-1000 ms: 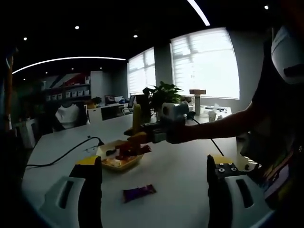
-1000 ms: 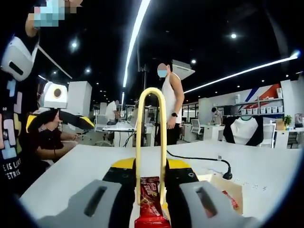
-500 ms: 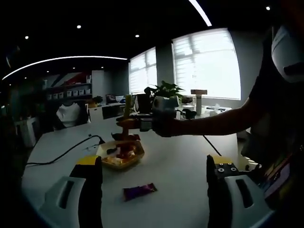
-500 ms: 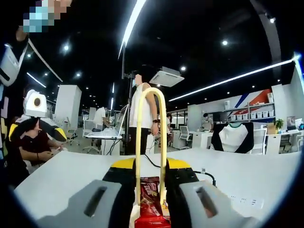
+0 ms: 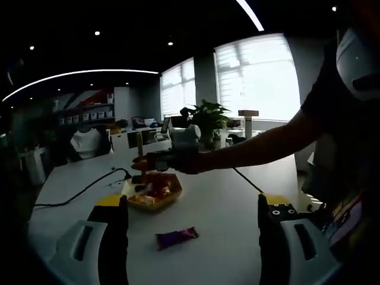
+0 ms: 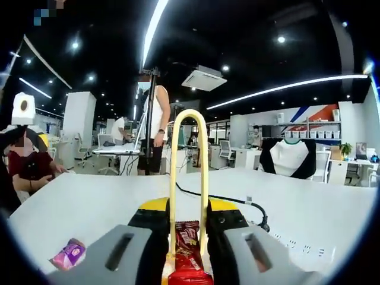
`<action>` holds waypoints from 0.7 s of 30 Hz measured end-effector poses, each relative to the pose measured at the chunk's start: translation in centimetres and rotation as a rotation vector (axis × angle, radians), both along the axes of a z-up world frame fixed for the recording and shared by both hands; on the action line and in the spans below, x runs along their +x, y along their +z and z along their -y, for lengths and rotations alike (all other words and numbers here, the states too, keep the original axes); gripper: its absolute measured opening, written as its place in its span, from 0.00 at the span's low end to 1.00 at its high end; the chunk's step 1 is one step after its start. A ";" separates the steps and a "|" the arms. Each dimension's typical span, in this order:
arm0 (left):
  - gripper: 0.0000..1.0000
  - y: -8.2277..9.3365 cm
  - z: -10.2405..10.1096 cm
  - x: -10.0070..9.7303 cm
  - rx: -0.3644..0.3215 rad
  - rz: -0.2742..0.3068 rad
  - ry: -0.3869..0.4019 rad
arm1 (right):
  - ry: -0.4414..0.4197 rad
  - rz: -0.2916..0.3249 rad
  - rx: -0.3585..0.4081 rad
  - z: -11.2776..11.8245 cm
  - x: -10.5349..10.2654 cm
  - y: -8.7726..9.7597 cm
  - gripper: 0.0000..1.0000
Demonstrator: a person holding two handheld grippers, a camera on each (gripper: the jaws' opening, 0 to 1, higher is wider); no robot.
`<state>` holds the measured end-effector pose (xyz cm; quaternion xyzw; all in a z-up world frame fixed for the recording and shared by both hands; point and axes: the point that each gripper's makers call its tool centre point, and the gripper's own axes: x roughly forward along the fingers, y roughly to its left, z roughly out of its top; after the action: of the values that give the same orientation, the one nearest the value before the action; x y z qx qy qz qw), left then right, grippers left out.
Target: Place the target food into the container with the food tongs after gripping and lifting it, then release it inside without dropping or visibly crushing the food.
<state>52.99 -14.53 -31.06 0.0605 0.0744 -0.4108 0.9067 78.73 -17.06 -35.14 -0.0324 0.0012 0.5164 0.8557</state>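
Observation:
My right gripper [image 6: 188,215] is shut on yellow food tongs [image 6: 189,127], whose loop rises between its jaws. A red wrapped snack [image 6: 189,249] sits pinched between the tongs' arms. In the left gripper view the right gripper [image 5: 173,160] holds the tongs [image 5: 139,155] upright at the left edge of the yellow container [image 5: 155,195], which holds several snacks. A purple wrapped snack [image 5: 176,237] lies on the white table [image 5: 225,208] in front of the container, also seen as a purple snack [image 6: 68,255] low on the left. My left gripper [image 5: 193,205] stands open, well short of it.
A black cable [image 5: 83,191] runs across the table to the left of the container; the cable [image 6: 228,200] also crosses the right gripper view. The person's arm [image 5: 261,142] reaches in from the right. A plant [image 5: 205,116] stands at the far edge. A person [image 6: 153,133] stands beyond the table.
The right gripper, with tongs and red snack, has travelled left and slightly down over the container to its left edge. The right gripper view has swung, bringing the purple snack into sight.

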 end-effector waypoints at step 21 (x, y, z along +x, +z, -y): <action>0.95 -0.3 -0.5 0.4 -0.014 -0.015 0.021 | -0.021 -0.050 -0.007 -0.7 0.6 -0.6 0.22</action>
<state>53.39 -14.02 -31.33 0.0504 0.0788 -0.4022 0.9107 79.29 -16.40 -35.70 -0.0224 0.0250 0.5083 0.8606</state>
